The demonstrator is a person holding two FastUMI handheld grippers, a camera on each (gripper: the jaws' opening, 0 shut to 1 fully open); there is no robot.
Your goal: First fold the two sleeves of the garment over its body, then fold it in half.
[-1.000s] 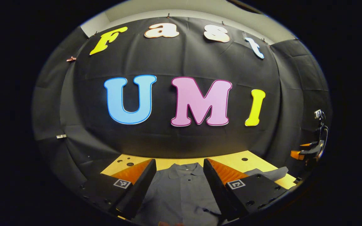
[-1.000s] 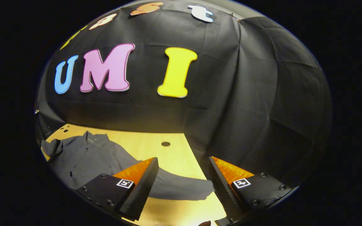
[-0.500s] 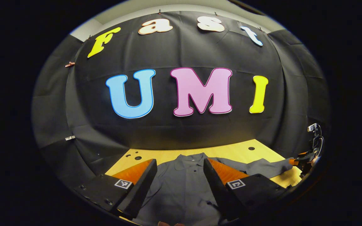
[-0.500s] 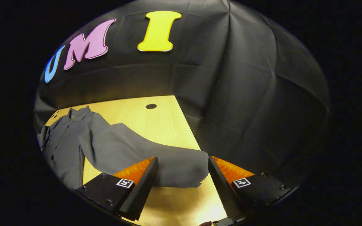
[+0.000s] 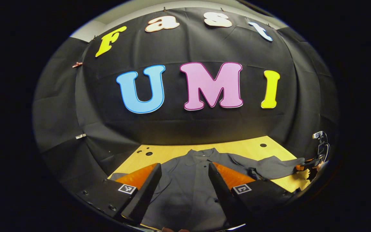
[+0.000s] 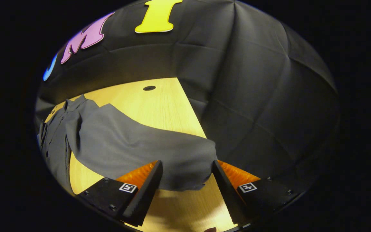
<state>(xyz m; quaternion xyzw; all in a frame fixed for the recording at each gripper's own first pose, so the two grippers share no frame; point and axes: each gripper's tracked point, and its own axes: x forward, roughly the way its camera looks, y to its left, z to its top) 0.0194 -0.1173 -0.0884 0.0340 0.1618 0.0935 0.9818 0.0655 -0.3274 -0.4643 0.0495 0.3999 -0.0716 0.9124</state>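
Note:
A dark grey collared shirt lies flat on the wooden table, collar toward the back wall. My left gripper hovers open over the shirt's body, nothing between its fingers. One sleeve stretches out to the right, where the other gripper shows at its cuff. In the right gripper view that sleeve runs from the shirt body at the left toward me, and its cuff end lies between the spread fingers of my right gripper, which is open.
The table has round holes near its back edge and ends close to the black cloth wall on the right. A bit of grey cloth shows on the left of the shirt in the left gripper view.
My right gripper has dropped and moved forward, so the sleeve cuff now sits between its fingers. My left gripper has tilted down a little over the shirt body.

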